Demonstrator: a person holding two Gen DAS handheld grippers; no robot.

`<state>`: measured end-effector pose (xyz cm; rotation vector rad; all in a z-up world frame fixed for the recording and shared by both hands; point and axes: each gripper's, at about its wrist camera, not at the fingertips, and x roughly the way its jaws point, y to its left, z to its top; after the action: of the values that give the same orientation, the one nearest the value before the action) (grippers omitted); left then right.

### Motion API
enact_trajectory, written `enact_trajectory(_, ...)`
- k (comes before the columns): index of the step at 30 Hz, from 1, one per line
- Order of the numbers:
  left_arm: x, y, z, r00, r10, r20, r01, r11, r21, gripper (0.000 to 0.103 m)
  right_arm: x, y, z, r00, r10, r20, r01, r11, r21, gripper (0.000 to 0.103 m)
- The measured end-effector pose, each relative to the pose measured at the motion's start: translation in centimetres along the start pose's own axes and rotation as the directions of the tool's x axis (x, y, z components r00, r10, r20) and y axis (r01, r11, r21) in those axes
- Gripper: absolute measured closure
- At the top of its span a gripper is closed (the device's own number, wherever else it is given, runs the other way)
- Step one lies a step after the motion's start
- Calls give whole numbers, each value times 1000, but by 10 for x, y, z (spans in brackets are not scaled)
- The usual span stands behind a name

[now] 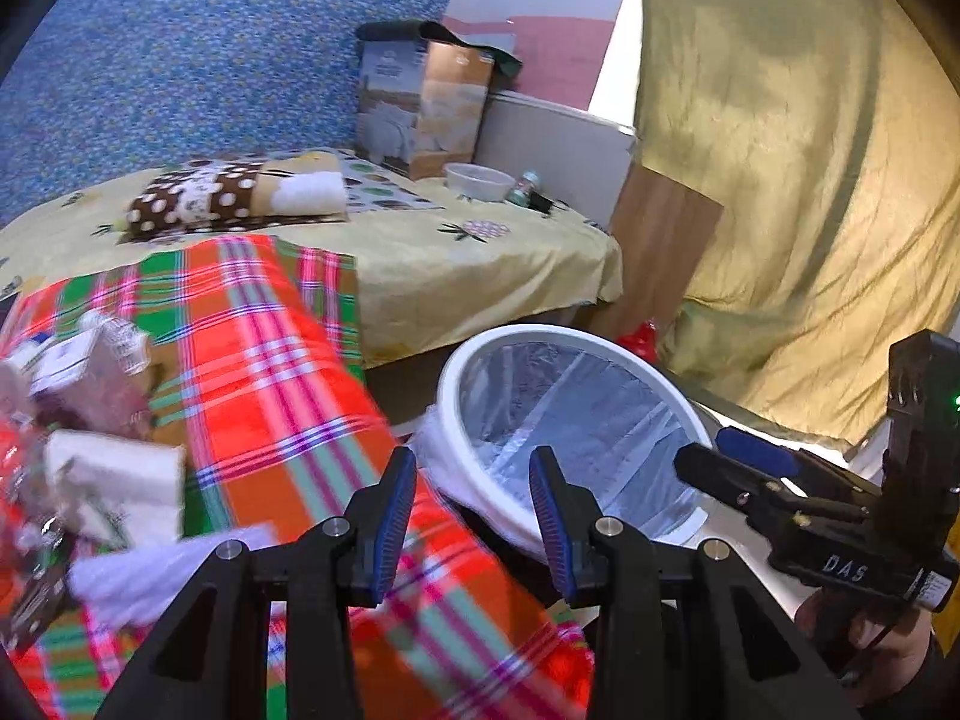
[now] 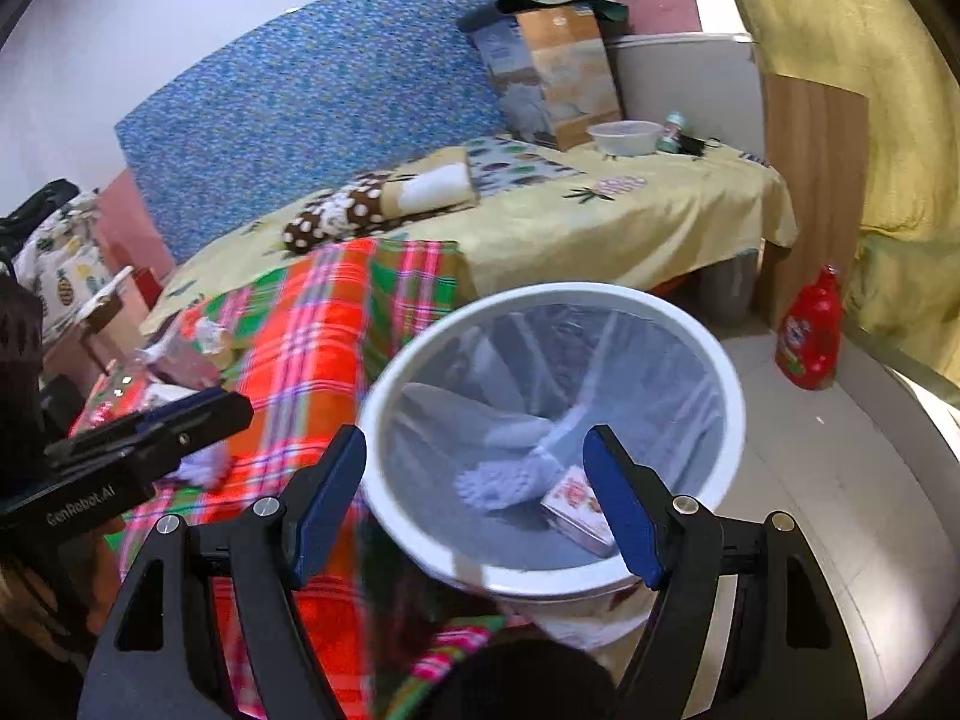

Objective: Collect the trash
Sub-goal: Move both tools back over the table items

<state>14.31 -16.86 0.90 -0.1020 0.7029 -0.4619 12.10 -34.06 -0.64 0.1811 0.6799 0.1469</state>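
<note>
A big bed (image 2: 630, 228) with a yellow sheet fills the back of the room, with a blue patterned headboard (image 2: 312, 96) behind it. A bright red and green checked cloth (image 1: 270, 372) hangs over the near end of the bed. A yellow curtain (image 1: 792, 180) hangs on the right side. On the far end of the bed stand a cardboard box (image 2: 552, 78) and a white bowl (image 2: 624, 137). A red bottle (image 2: 809, 333) stands on the pale floor.

The white trash bin (image 2: 729, 372) stands on the floor just beside the checked cloth. It has a clear bag inside. At the bottom lie a small printed box (image 2: 573, 507) and some pale crumpled stuff. More trash (image 1: 90, 420), papers and wrappers, lies blurry on the checked cloth to the left.

The right gripper (image 2: 480, 504) hangs over the bin, tipped down, with its jaws wide apart and nothing in them. The left gripper (image 1: 474, 516) points down at the edge of the cloth, beside the bin. Its jaws are apart and empty too.
</note>
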Motion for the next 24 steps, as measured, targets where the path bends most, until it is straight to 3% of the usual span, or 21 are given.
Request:
enact_trajectory(12,-62,47,-35,988,148,44,-145,987,-68,56,2,51,-9,992,121,-30,-123,988,-89,27)
enact_trajectory(24,-107,88,-62,976,213,34,-206,968,-144,56,4,97,-16,975,211,-73,-221,958,-183,27)
